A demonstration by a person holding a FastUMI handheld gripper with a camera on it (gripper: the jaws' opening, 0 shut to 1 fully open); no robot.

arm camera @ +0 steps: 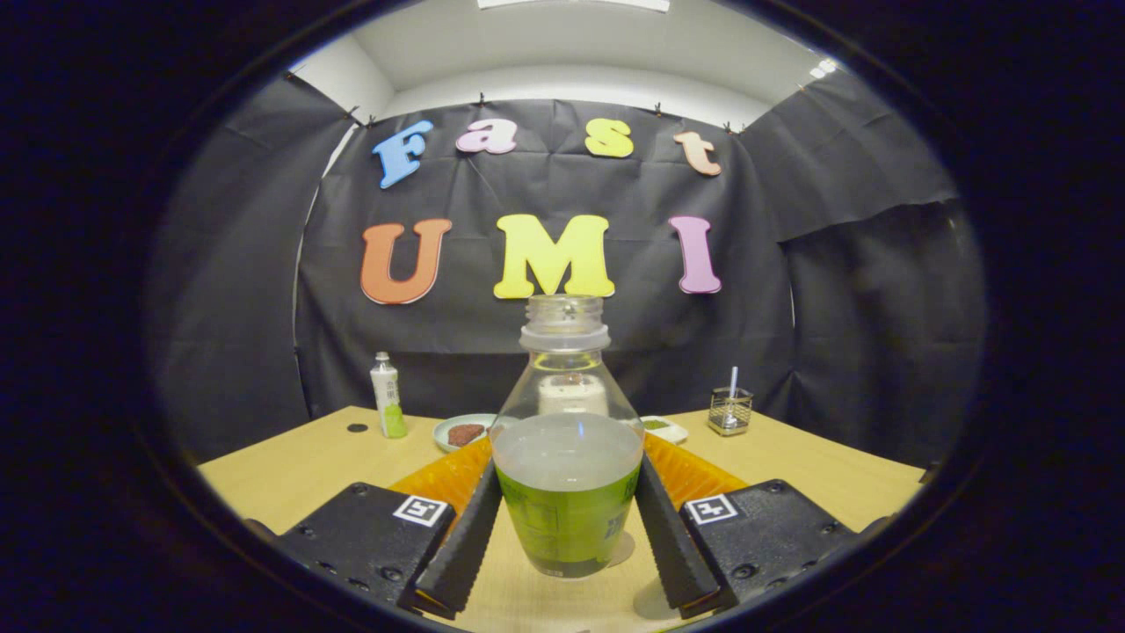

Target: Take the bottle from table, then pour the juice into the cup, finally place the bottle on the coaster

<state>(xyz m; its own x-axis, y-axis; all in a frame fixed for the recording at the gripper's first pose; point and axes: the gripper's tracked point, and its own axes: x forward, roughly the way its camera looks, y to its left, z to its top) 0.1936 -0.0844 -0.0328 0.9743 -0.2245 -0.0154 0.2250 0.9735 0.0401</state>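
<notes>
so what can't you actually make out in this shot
- Gripper view: the clear plastic bottle with green label, between the fingers of the gripper, hides the tabletop straight behind it; no cup or coaster can be made out.
- Contents of the pale round plate beyond the fingers: too small to identify.
- Small wire-mesh holder: contents too small.

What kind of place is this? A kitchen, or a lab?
Likely a staged recording booth, not a kitchen: black cloth wall pinned up behind a wooden table set with small dishes. The gripper grips an uncapped juice bottle between its fingers.
</notes>
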